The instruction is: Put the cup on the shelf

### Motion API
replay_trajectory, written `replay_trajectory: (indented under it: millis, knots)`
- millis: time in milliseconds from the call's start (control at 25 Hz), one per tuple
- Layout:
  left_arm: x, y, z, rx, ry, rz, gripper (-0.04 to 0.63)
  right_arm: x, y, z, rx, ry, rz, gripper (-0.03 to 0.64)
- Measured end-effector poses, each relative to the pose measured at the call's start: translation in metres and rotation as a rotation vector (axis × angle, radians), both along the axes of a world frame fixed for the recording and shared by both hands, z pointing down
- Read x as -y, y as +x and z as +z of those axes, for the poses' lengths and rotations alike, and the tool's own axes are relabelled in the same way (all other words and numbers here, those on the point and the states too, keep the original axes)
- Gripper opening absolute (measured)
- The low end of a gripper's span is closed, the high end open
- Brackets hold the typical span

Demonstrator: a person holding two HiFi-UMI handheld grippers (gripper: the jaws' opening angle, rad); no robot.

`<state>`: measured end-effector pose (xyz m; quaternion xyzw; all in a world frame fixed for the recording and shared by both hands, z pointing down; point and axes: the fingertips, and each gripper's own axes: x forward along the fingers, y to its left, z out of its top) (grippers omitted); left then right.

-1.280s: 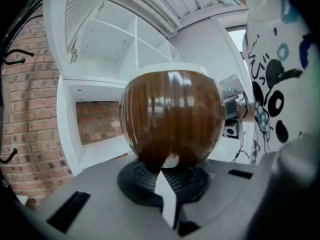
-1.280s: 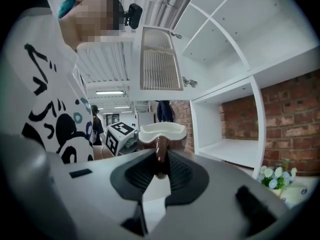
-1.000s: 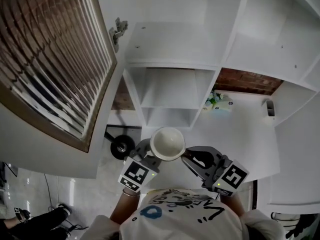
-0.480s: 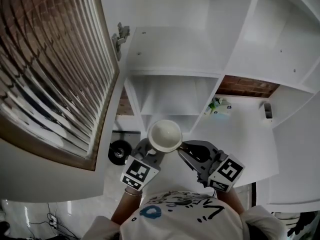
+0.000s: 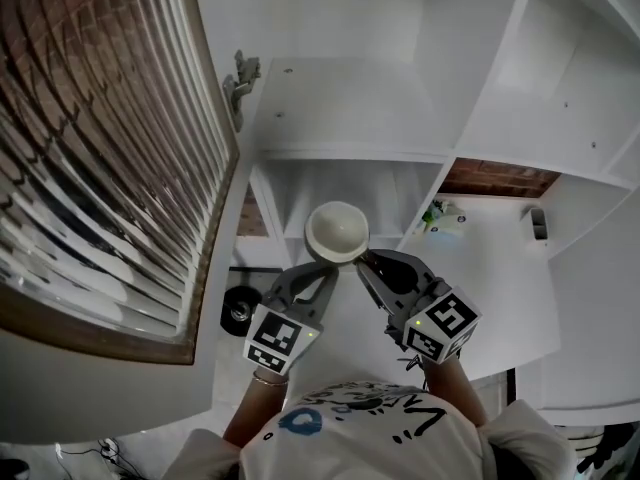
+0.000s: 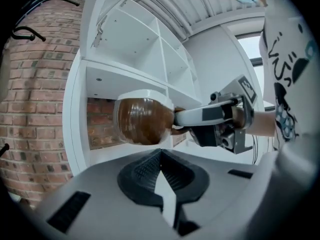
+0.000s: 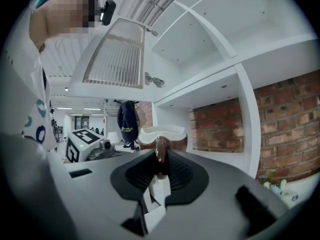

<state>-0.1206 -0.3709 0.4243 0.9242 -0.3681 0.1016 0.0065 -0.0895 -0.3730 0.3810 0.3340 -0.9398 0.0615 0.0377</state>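
The cup [image 5: 337, 230], brown outside and white inside, hangs upright in front of the white shelf unit's [image 5: 345, 108] middle compartment [image 5: 335, 183]. My right gripper [image 5: 362, 260] is shut on the cup's brown handle [image 7: 160, 154], which stands between its jaws in the right gripper view, with the cup's rim [image 7: 162, 132] just beyond. My left gripper [image 5: 328, 266] sits just below and left of the cup, jaws together and empty. In the left gripper view the cup's brown side [image 6: 142, 121] shows above the shut left gripper [image 6: 160, 152], with the right gripper [image 6: 176, 120] holding it from the right.
An open cabinet door with ribbed glass [image 5: 90, 138] fills the left, its hinge [image 5: 240, 73] by the shelf's top corner. A brick wall [image 5: 500, 178] shows behind the compartments. Small packets [image 5: 440, 215] lie on the white counter [image 5: 500, 288] to the right. A black round object [image 5: 240, 306] sits low left.
Both grippers and the cup have moved up and forward, closer to the middle compartment's opening. The right gripper's hold on the handle is unchanged.
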Motion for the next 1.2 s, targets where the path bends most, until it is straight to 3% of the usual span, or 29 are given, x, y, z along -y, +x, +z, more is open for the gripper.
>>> replay_trajectory:
  millis: [520,800,1200]
  knots:
    - [-0.004,-0.005,0.006,-0.020,-0.023,0.009,0.014,0.099,0.011,0.012,-0.063,-0.013,0.295,0.060]
    - [-0.016,-0.004,0.008,-0.037,-0.041,0.010,0.014,0.138,0.010,0.022,-0.111,-0.056,0.359,0.060]
    - [-0.019,-0.012,0.014,-0.054,-0.058,-0.002,0.014,0.183,0.008,0.043,-0.262,-0.114,0.413,0.061]
